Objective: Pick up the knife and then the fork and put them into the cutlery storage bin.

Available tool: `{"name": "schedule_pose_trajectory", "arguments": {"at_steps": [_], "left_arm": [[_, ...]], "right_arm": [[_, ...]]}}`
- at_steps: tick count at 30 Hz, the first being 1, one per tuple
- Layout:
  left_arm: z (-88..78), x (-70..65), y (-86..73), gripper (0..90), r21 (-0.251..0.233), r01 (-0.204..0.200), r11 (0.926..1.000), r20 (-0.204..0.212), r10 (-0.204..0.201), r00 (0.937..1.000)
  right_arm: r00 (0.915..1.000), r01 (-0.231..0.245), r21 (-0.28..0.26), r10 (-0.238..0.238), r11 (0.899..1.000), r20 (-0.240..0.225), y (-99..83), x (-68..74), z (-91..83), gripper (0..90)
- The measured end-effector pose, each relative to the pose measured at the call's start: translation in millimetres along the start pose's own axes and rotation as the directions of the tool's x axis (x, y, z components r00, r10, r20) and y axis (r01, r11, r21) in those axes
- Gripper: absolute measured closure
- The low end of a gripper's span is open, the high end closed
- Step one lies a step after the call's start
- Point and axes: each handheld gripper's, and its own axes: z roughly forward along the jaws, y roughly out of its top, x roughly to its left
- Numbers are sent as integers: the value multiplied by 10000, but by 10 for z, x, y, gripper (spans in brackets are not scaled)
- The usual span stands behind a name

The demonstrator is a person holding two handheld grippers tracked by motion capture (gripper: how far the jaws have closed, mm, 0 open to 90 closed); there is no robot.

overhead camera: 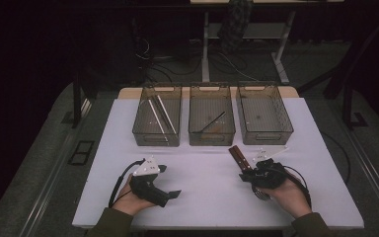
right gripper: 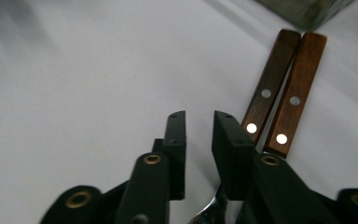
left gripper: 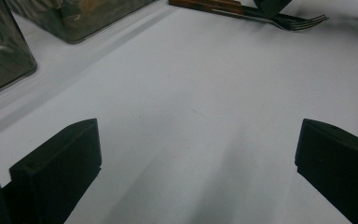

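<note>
High view: three bins stand along the far side of the desk [overhead camera: 202, 202]: the left bin [overhead camera: 156, 140] and middle bin [overhead camera: 212, 139] hold a few utensils, and the right bin [overhead camera: 266, 138] looks bare. The left claw [overhead camera: 170, 181] rests near-left. The right claw [overhead camera: 249, 173] sits near-right on two forks [overhead camera: 238, 155], which lie just short of the right bin.

Left gripper view: the left claw [left gripper: 198, 154] stands wide over bare desk, holding nothing. The forks [left gripper: 242, 9] lie far off, with a black jaw of the right claw [left gripper: 270, 4] over them.

Right gripper view: the right claw [right gripper: 199, 119] is narrow. The wooden handles [right gripper: 284, 93] lie side by side just right of it, and a metal neck [right gripper: 209, 210] shows low between the jaws; whether the pads pinch it cannot be told.

The step in hand looks like picking up a fork for sorting. Next, the grip probably needs to be firm on one fork alone, then a lift towards a bin.
</note>
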Motion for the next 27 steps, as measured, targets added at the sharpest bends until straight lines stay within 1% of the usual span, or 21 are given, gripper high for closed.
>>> {"name": "schedule_pose_trajectory", "arguments": {"at_steps": [2,4,9,11,13,18,24,27], "left_arm": [[-3,1,0,0,13,1,10000,-9,-1,10000],[-9,-2,-1,0,20,-17,10000,1,17,10000],[-8,-6,4,0,-5,-38,10000,12,38,10000],[-3,-5,5,0,10,-61,10000,19,61,10000],[-3,-6,5,0,12,-62,10000,12,62,10000],[-11,-7,4,0,-15,-27,10000,22,27,10000],[-10,-8,5,0,1,-53,10000,23,53,10000],[-7,-7,6,0,2,-60,10000,39,60,10000]], "right_arm": [[9997,153,306,-159,9994,174,-19,12,31,846],[9996,172,469,-183,9988,235,-38,16,41,882],[9995,208,872,-229,9960,228,-84,30,71,897],[9993,209,896,-235,9958,287,-91,31,68,898],[9987,152,992,-200,9950,474,-91,26,56,898],[9972,154,1088,-233,9939,716,-113,-3,21,899],[9955,67,1120,-172,9937,930,-150,-70,-26,898],[9960,16,1030,-108,9947,889,-168,-107,-40,898]]}}
